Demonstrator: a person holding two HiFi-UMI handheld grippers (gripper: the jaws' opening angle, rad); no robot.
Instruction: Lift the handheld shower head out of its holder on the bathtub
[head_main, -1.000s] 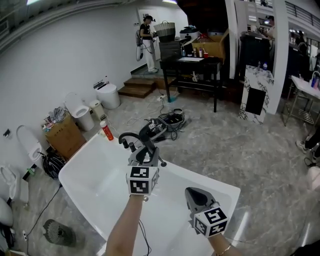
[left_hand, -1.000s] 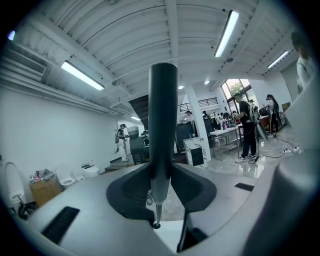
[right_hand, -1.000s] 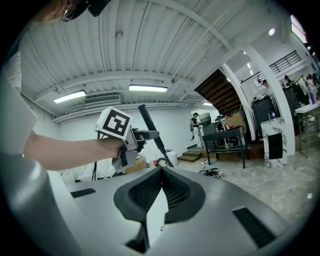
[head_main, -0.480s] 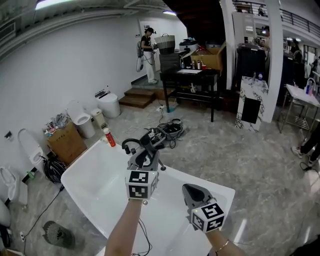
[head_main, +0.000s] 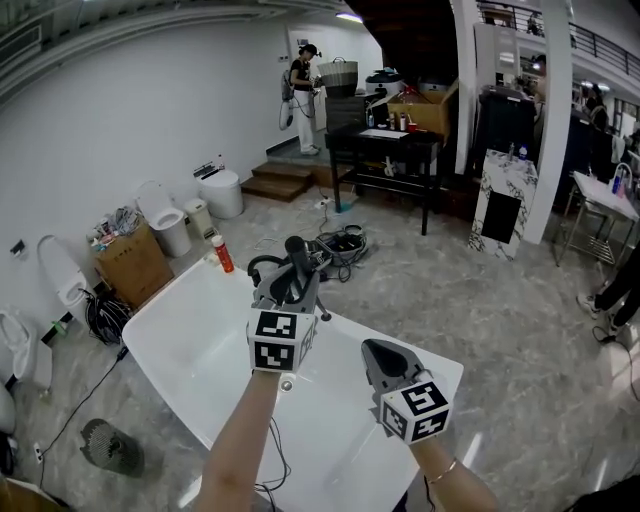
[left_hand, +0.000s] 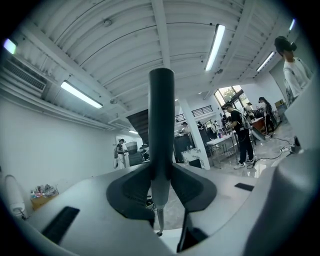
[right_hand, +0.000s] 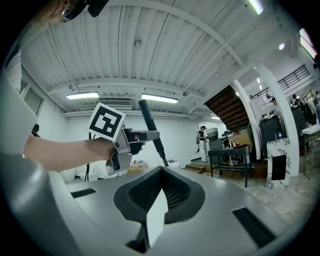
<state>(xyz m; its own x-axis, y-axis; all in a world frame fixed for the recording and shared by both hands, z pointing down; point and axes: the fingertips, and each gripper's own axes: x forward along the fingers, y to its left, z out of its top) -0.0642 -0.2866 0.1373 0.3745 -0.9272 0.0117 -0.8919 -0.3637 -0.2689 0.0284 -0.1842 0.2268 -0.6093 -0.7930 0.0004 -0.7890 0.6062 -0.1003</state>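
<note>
The black handheld shower head (head_main: 297, 262) stands upright in my left gripper (head_main: 288, 290), above the far rim of the white bathtub (head_main: 180, 350). In the left gripper view its dark handle (left_hand: 161, 115) runs straight up between the pads, which are shut on it. A black curved faucet fitting (head_main: 262, 265) sits on the tub rim just left of it. The right gripper view shows the left gripper (right_hand: 125, 142) holding the shower head (right_hand: 152, 127) in the air. My right gripper (head_main: 385, 362) hovers over the tub's right side, shut, with nothing in it.
A red and white bottle (head_main: 222, 255) stands on the tub's far corner. Beyond it are a cardboard box (head_main: 133, 268), toilets (head_main: 170, 225), cables on the floor (head_main: 340, 243), a black table (head_main: 385, 150) and a person (head_main: 300, 95) at the back.
Both grippers have risen and moved away from me. The shower head has come up with the left gripper and now stands more upright above the faucet fitting.
</note>
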